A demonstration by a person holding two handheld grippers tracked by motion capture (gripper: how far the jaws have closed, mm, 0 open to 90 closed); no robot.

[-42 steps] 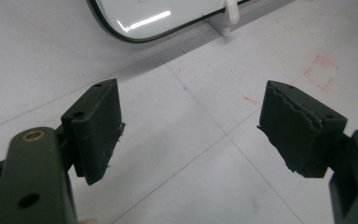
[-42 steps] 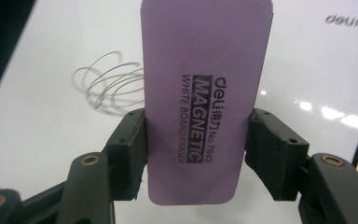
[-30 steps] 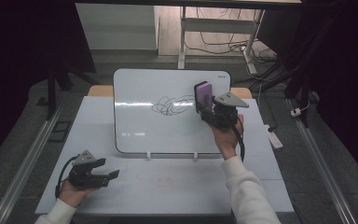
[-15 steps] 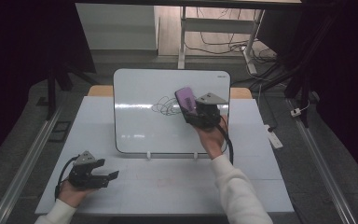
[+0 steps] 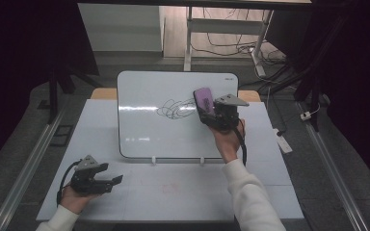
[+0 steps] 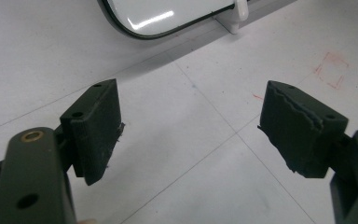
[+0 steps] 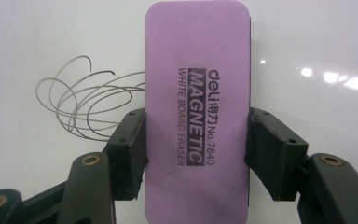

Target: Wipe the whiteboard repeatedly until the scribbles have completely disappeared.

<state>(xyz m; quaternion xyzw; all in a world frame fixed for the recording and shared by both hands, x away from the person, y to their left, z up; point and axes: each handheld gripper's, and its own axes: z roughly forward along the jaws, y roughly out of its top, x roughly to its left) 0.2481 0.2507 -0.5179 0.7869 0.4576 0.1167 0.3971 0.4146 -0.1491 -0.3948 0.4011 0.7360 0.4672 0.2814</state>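
Purple magnetic whiteboard eraser [image 7: 197, 112], printed "deli MAGNETIC WHITE BOARD ERASER No.7840", clamped across its width by the right hand-held gripper [image 7: 197, 154], one black pad pressing on each long edge. Held against the face of the whiteboard [image 5: 144, 125], in its upper right part, just right of the scribble [image 5: 176, 108]. In the right gripper view, loops of thin dark scribble [image 7: 86, 100] spreading left from the eraser's edge, the nearest loops running up to it; whether the felt side touches the whiteboard cannot be told. In the high view, eraser [image 5: 204, 101] tilted, its top leaning left toward the scribble, with the right hand-held gripper [image 5: 217, 115] below it and its grey three-cornered plate pointing toward the whiteboard's right edge. Right hand [image 5: 229, 139] in front of the whiteboard's lower right part, white sleeve [image 5: 250, 192] trailing back across the tabletop [image 5: 183, 192].

Whiteboard propped upright and leaning back on two small white feet [image 5: 153, 160] at its lower edge, standing on the white tabletop.

Left hand-held gripper [image 5: 113, 182] well apart from the whiteboard, in front of and left of its lower left corner, low over the tabletop, released: pads wide apart with nothing between them. In the left gripper view, left hand-held gripper [image 6: 191, 135] facing bare tabletop, the whiteboard's rounded corner [image 6: 158, 18] and one white foot [image 6: 235, 16] beyond, faint red marks [image 6: 331, 70] on the tabletop right of that foot.
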